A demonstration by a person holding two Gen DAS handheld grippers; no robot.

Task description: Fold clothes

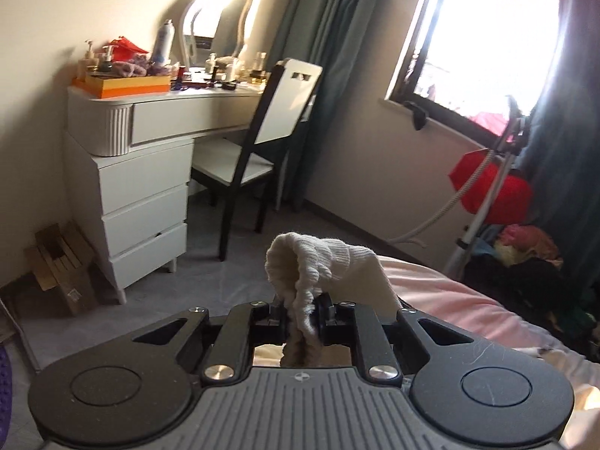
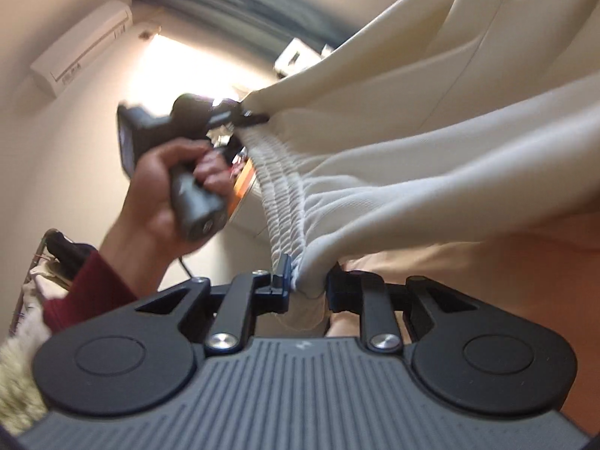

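Cream garment [image 2: 431,142], ribbed hem stretched between left gripper [image 1: 300,313] and right gripper [image 2: 305,281], both sets of fingers clamped on it.

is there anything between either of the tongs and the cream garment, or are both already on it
Nothing stands between them. The left tongs are shut on the ribbed edge of the cream garment, and the right tongs are shut on the same ribbed edge further along, with the cloth held up in the air between them.

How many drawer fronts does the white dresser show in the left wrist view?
4: one wide drawer under the cluttered top of the white dresser, and three stacked below it, upper, middle, lowest.
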